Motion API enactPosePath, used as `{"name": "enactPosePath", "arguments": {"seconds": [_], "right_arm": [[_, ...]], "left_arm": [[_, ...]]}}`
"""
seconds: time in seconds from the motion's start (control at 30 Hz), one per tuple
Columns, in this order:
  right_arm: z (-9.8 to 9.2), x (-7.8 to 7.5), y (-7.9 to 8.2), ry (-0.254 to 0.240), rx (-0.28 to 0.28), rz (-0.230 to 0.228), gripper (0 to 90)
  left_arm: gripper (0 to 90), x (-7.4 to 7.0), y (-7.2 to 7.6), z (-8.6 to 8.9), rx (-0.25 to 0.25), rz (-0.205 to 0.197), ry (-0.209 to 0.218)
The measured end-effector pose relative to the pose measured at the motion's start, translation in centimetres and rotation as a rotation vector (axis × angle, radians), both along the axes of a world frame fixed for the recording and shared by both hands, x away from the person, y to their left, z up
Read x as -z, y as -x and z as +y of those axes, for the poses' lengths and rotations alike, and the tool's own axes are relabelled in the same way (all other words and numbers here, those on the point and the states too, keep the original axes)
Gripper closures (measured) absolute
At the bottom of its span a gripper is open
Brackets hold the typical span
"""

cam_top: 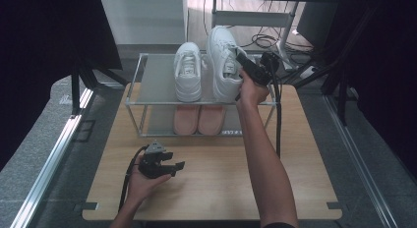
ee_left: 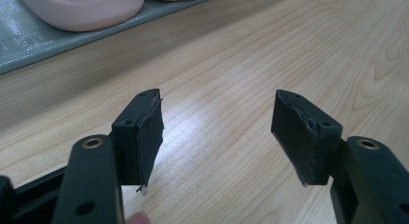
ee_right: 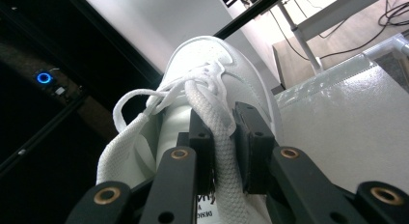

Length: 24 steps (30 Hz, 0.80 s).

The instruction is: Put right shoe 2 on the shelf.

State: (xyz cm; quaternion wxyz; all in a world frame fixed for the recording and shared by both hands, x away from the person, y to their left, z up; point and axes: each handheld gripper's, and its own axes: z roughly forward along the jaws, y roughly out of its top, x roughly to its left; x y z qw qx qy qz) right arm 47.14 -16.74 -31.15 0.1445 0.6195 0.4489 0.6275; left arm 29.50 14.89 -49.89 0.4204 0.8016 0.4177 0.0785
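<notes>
On the rack's top shelf (cam_top: 157, 75) — right tool (ee_right: 224, 137) pinching white sneaker (cam_top: 223, 61), its mate (cam_top: 188, 71) alongside — left tool (ee_left: 217, 132) spread.

- A lab recording bay: black curtains (cam_top: 44, 66) hang on both sides.
- Aluminium frame rails (cam_top: 54, 159) edge the wooden worktop (cam_top: 216, 188).
- Loose cables (cam_top: 265, 40) trail across the floor behind.

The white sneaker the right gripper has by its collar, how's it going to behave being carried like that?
The white sneaker probably hangs toe-heavy, since the right gripper pinches only its padded collar edge. That mesh edge looks soft, so it may flex or slip. The sole looks stiff, so it should sit flat on the rack shelf.
</notes>
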Motion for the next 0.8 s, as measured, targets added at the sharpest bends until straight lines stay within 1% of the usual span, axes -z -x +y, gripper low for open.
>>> {"name": "enactPosePath", "arguments": {"seconds": [0.27, 0.33, 0.4, 0.43, 0.47, 0.5, 0.53, 0.57, 0.6, 0.63, 0.67, 0.7, 0.8], "right_arm": [[1.4, 0.7, -1.1, 0.015, 0.013, 0.036, 75.8], [1.7, 0.9, -1.4, 0.031, 0.008, 0.052, 72.9], [1.9, 1.0, -1.9, 0.032, 0.006, 0.061, 70.7], [2.0, 0.9, -2.1, 0.047, 0.008, 0.068, 68.9], [2.2, 0.9, -2.3, 0.062, 0.009, 0.06, 65.6], [2.2, 0.8, -2.5, 0.06, 0.007, 0.052, 64.9], [2.2, 0.8, -2.6, 0.054, 0.006, 0.051, 66.3], [2.0, 0.7, -2.6, 0.032, -0.004, 0.032, 67.3], [2.0, 0.5, -2.7, 0.021, -0.027, 0.026, 67.6], [2.0, 0.4, -2.8, 0.028, -0.039, 0.028, 67.4], [1.9, 0.4, -2.8, 0.04, -0.04, 0.027, 67.2], [1.7, 0.4, -2.6, 0.037, -0.038, 0.026, 66.5], [1.1, 0.4, -2.1, 0.032, -0.061, 0.016, 65.9]], "left_arm": [[36.3, -0.1, 0.0, 0.2, -0.005, -0.002, 0.003], [36.3, -0.1, 0.1, 0.2, -0.007, -0.002, 0.003], [36.3, -0.1, 0.1, 0.2, -0.006, -0.003, 0.002], [36.3, -0.1, 0.1, 0.2, -0.007, -0.003, 0.001], [36.3, -0.1, 0.1, 0.2, -0.007, -0.003, 0.001], [36.3, -0.1, 0.1, 0.2, -0.007, -0.003, 0.0], [36.3, 0.0, 0.1, 0.2, -0.006, -0.003, -0.002], [36.3, 0.0, 0.1, 0.2, -0.007, -0.003, -0.003], [36.3, 0.0, 0.1, 0.2, -0.007, -0.003, -0.002], [36.3, 0.0, 0.1, 0.2, -0.007, -0.003, -0.001], [36.3, 0.0, 0.1, 0.2, -0.008, -0.002, -0.004], [36.3, 0.0, 0.1, 0.1, -0.007, -0.001, -0.001], [36.4, 0.1, 0.1, 0.0, -0.001, -0.001, -0.007]]}}
